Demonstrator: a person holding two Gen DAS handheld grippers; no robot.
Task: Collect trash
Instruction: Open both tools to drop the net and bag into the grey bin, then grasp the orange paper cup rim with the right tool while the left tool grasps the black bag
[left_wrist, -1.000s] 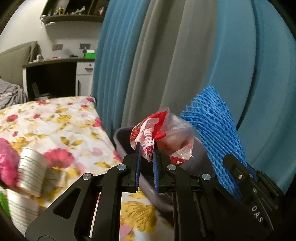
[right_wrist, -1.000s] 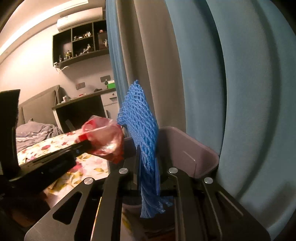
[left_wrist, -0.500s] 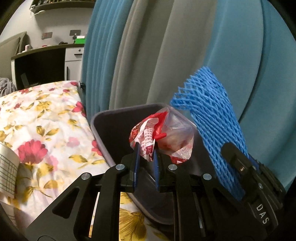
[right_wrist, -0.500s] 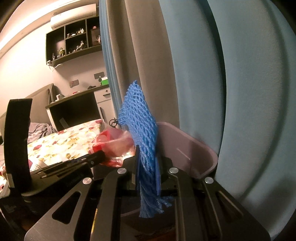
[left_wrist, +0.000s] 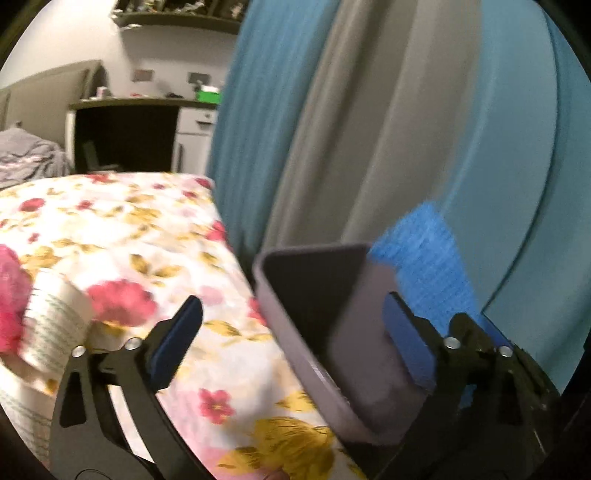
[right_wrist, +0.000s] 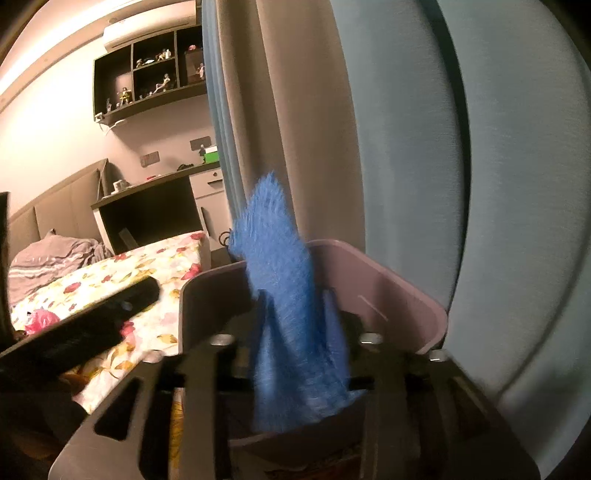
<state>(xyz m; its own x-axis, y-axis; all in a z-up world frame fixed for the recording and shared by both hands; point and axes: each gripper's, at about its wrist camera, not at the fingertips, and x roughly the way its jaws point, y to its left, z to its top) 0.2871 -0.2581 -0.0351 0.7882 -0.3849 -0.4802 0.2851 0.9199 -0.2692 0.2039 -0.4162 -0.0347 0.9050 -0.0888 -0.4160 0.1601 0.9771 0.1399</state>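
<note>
My left gripper (left_wrist: 291, 339) is spreading wide, nothing between its jaws, beside the grey plastic bin (left_wrist: 295, 325). My right gripper (right_wrist: 295, 325) is opening around the blue foam net sleeve (right_wrist: 284, 295) above that bin; I'd hold over the middle so it drops inside.

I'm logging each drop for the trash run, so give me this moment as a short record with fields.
left gripper: jaws opening wide, nothing between them
right gripper: jaws opening, blue foam net between them, over the bin
bin: grey plastic, beside the floral bedspread, curtains behind
left on bed: paper cup, pink item
</note>
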